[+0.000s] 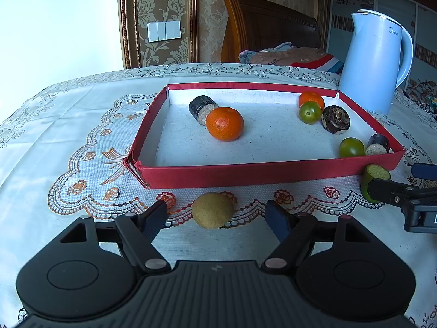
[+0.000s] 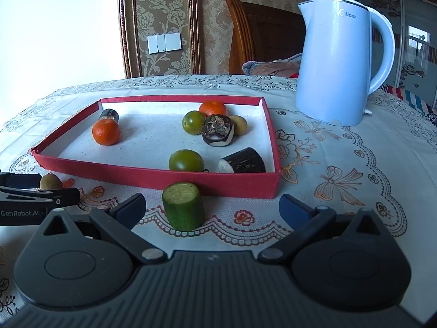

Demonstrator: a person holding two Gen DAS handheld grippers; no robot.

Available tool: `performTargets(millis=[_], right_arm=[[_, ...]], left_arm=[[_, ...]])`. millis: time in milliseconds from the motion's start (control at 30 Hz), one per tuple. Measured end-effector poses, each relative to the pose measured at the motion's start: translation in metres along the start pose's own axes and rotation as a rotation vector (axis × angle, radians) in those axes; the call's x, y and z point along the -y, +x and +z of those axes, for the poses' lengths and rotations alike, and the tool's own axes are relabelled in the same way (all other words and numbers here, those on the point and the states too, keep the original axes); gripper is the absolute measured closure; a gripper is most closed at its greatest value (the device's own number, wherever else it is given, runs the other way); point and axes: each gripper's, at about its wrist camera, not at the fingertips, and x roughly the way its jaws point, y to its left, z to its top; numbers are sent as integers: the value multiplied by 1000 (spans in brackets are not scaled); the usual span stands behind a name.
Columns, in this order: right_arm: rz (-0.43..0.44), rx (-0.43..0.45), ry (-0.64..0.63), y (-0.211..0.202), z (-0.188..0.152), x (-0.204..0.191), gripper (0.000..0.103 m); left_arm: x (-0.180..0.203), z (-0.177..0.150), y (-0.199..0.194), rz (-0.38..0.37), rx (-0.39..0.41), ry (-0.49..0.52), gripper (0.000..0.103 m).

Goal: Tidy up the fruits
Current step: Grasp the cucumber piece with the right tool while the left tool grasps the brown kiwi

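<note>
A round brown fruit [image 1: 213,210] lies on the tablecloth in front of the red tray [image 1: 245,172]. My left gripper [image 1: 215,216] stands open around it, both pads clear of its sides. A cut green cylinder piece [image 2: 183,207] stands upright by the red tray's [image 2: 164,177] near wall. My right gripper [image 2: 213,206] is open around that piece, which sits nearer the left finger. Inside the tray lie an orange [image 1: 224,123], a second orange [image 1: 311,99], two green round fruits [image 1: 310,112], dark cut stalk pieces [image 1: 336,119] and a small tan fruit [image 2: 239,125].
A pale blue kettle [image 2: 336,63] stands on the table behind and right of the tray. The lace-patterned tablecloth [image 1: 82,136] covers the table. A wooden headboard [image 1: 259,22] and bedding lie beyond the far edge.
</note>
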Motion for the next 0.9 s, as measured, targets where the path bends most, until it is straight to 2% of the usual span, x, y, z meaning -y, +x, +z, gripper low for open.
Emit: performTargets(millis=[67,133,400,500,667,733,800,900], right_arm=[[14,-24,-21,5,1,-6,8],[16,-51,-43,10,0,-12,21],[9,-69,-35,15,1,-14,29],[2,-64,-42,15,2,-15,40],[8,-55,-66,14,2,-19,55],[11,-52,-76,13,2,-21,65],[16,-48,-84,12,2,-23,71],[10,-42,-101,13,2,-25,73]], left_arm=[[0,0,0,-1,0,-1,24],[0,0,0,-2,1,-2,24],[-2,0,-1,-13,6,-18,25],[-3,0,-2,-21,9,-28,25],[1,-1,-5,-17,17,-7,43],[1,-1,-6,-13,19,-5,49],[1,-2,-7,-17,23,-3,60],[4,-2,-9,-17,27,18,67]])
